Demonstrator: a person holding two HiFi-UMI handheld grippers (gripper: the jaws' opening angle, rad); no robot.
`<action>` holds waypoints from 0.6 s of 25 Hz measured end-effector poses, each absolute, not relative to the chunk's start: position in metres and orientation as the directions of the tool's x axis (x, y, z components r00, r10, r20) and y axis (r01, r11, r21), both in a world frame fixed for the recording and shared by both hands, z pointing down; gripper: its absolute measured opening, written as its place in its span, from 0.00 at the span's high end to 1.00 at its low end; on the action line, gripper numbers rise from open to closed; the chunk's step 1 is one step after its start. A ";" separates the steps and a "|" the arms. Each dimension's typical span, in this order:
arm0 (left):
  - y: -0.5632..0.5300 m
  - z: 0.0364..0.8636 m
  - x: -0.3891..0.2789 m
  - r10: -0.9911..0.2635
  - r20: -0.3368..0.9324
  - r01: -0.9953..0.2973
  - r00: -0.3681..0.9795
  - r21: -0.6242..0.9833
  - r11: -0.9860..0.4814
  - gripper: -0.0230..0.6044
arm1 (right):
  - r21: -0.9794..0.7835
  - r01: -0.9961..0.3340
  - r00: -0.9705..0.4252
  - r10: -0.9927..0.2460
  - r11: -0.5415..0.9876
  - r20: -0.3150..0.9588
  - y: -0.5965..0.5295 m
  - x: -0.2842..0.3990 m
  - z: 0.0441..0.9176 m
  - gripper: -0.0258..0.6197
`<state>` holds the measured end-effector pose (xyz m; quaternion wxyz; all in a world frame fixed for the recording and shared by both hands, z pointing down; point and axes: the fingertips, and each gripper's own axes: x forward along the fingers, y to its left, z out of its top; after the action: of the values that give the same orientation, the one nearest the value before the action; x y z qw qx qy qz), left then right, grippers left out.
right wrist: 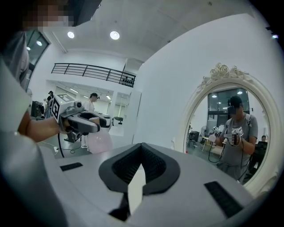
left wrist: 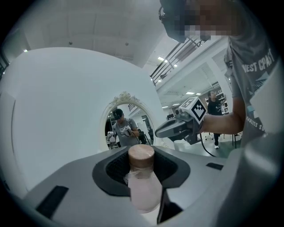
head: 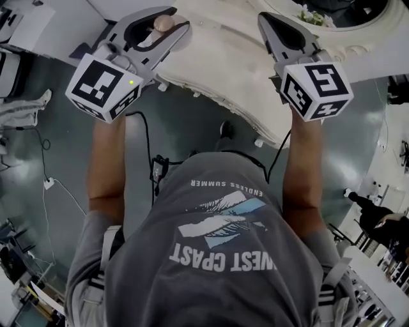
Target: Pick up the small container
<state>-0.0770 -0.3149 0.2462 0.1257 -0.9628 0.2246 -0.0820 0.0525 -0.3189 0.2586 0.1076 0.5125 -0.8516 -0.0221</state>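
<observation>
The small container (left wrist: 143, 181) is a pale pink bottle with a tan round cap, and my left gripper (left wrist: 141, 167) is shut on its neck and body. From the head view its cap (head: 163, 23) shows inside the left gripper (head: 167, 30), held over the near left edge of the white table (head: 217, 64). The right gripper view shows the pink bottle (right wrist: 98, 141) hanging below the left gripper (right wrist: 82, 122). My right gripper (right wrist: 141, 165) is shut with nothing in it, and is held over the table (head: 273, 25) to the right.
An oval mirror in an ornate white frame (right wrist: 235, 133) stands against the white wall and reflects the person. A plant in a round white pot (head: 313, 16) sits at the table's far right. Cables (head: 147, 147) trail over the grey floor below.
</observation>
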 end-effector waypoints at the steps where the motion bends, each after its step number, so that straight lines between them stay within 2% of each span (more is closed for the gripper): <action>1: -0.314 0.246 -0.077 -0.451 0.100 -0.411 0.887 -0.278 -0.869 0.74 | 0.153 -0.866 -0.452 -0.876 0.477 0.168 -0.317 0.051 0.259 0.92; 15: -0.313 0.254 -0.076 -0.442 0.111 -0.404 0.890 -0.257 -0.878 0.74 | 0.161 -0.862 -0.450 -0.872 0.480 0.193 -0.311 0.048 0.260 0.92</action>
<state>-0.0755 -0.3131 0.2537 0.1143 -0.9654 0.2191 -0.0836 0.0482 -0.3107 0.2602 0.1254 0.5094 -0.8511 -0.0197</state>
